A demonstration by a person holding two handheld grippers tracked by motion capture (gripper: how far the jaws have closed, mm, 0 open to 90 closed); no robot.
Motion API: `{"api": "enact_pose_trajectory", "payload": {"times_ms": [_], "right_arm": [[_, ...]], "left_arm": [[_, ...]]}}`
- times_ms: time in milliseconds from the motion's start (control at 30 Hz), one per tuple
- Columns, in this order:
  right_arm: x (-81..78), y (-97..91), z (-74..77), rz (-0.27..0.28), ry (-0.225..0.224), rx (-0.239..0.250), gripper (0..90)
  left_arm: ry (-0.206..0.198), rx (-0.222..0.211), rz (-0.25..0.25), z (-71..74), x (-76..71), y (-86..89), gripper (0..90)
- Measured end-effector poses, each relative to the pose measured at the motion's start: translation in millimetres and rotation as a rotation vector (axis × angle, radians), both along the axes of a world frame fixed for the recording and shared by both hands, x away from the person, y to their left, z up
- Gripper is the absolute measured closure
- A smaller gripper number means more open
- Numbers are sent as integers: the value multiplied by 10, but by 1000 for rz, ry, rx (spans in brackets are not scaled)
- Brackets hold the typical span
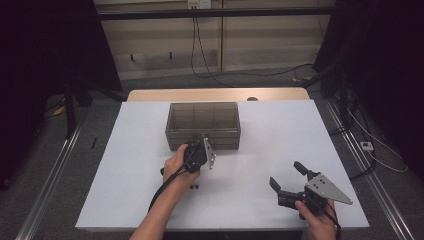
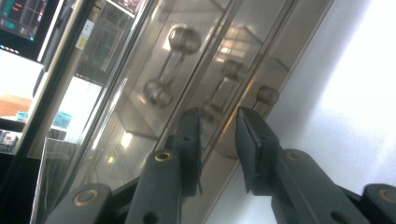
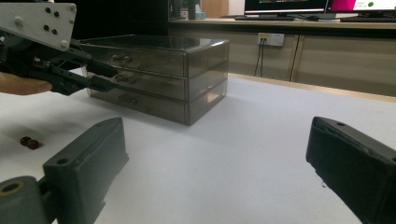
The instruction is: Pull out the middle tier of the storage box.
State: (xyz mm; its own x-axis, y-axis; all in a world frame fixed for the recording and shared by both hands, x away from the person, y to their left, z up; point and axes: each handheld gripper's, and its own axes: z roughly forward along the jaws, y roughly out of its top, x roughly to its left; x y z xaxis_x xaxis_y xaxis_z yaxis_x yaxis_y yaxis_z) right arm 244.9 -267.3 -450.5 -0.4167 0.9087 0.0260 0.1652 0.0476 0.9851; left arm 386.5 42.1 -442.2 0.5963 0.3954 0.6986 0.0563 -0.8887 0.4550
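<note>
1 handle (image 2: 223, 91) at frame centre sits between the left gripper (image 2: 218, 122)'s parted, non-gripping jaws, so close squarely before pulling; the right gripper (image 3: 217, 154) waits wide open.

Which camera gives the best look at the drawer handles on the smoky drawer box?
The left gripper view: the drawer handles sit close up, just beyond the left gripper. The right gripper view shows them small on the drawer box, beside that gripper. From the high view the box front is too small to make them out.
</note>
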Motion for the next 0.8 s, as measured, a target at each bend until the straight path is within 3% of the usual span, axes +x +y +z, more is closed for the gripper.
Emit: {"api": "enact_pose_trajectory", "payload": {"times_ms": [67, 267, 367, 567, 600, 800], "right_arm": [[-1, 3, 0, -1, 0, -1, 43], [-2, -7, 2, -3, 2, 2, 43], [-3, -5, 6, -3, 0, 3, 43], [-1, -9, 4, -1, 0, 1, 43], [-2, -6, 5, -3, 0, 3, 43], [-1, -1, 4, -1, -1, 1, 43]], "left_arm": [[-13, -3, 1, -34, 18, -41, 706], [-63, 50, -19, -30, -16, -125, 700], [-86, 91, -9, -37, -20, -156, 742], [-94, 137, -15, -40, -15, -119, 782], [-91, 122, -17, -45, -13, -108, 789], [-106, 139, -33, -51, -18, -98, 793]]}}
